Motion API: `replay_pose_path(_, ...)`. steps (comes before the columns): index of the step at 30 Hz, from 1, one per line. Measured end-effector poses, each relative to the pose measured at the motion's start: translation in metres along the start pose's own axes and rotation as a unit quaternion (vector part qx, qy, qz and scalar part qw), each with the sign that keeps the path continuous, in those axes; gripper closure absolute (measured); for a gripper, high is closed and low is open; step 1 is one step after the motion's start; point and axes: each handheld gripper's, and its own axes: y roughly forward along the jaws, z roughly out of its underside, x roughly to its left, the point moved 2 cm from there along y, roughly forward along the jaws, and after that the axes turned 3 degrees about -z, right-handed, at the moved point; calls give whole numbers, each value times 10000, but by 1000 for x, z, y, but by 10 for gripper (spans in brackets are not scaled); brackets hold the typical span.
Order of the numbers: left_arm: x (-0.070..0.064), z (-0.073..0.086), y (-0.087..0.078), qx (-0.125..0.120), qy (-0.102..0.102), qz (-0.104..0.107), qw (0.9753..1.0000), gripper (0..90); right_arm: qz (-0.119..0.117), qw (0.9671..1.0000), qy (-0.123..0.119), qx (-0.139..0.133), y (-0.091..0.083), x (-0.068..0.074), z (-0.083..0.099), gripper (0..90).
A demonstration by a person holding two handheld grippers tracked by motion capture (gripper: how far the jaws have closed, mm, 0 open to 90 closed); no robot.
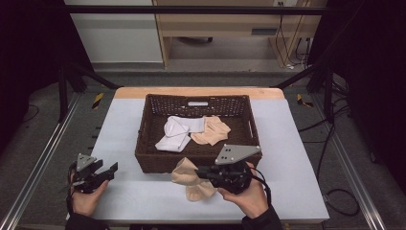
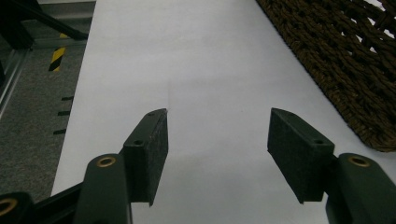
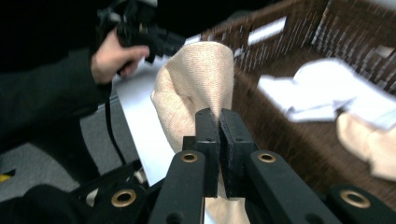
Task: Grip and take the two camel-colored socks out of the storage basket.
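Note:
A beige sock (image 1: 189,178) hangs in front of the brown wicker basket (image 1: 148,160), near the table's front edge. My right gripper (image 1: 201,172) is shut on it; in the right gripper view the sock (image 3: 196,88) bulges up above the closed jaws of that gripper (image 3: 218,122). Inside the basket lie a white sock (image 1: 174,134) and another beige sock (image 1: 213,132). My left gripper (image 1: 107,171) is open over bare table at the front left, its pads (image 2: 152,149) wide apart with nothing between them.
The basket's woven wall (image 2: 345,60) runs along the right of the left gripper view. The grey-white table mat (image 1: 292,143) extends on both sides of the basket. Dark metal frame rails (image 1: 43,158) flank the table.

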Motion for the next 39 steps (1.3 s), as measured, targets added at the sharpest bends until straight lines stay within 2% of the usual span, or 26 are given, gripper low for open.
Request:
replay_pose_path(3, 0, 0, 0, -5, 4, -3, 10000, 381, -28, 9999, 65, 119, 7, -1, 10, 873)
replay_pose_path(5, 0, 0, 0, -10, -12, -4, 10000, 381, -66, 9992, 200, 327, 20, -6, 28, 872)
replay_pose_path(11, 0, 0, 0, -8, 2, -4, 10000, 381, -79, 9978, 351, 560, 34, -11, 48, 872)
replay_pose_path(14, 0, 0, 0, -1, 2, 10, 10000, 381, -74, 9961, 434, 765, 47, -14, 63, 871)
replay_pose_path(21, 0, 0, 0, 2, 7, 15, 10000, 381, 70, 9938, 570, 953, 62, -25, 80, 865)
replay_pose_path(25, -1, 0, 0, -5, 3, 20, 10000, 381, 165, 9930, 549, 1033, 69, -28, 85, 849)
replay_pose_path(27, -1, 0, 0, -3, 4, 20, 10000, 381, 200, 9933, 491, 1025, 70, -28, 86, 838)
replay_pose_path(31, 0, 0, 0, -5, 5, 26, 10000, 381, 232, 9945, 451, 918, 70, -25, 86, 750)
replay_pose_path(33, 0, 0, 0, -2, 3, 24, 10000, 381, 223, 9959, 446, 761, 68, -24, 83, 692)
replay_pose_path(39, 0, 0, 0, 2, 6, 23, 10000, 381, 237, 9981, 465, 331, 52, -21, 70, 657)
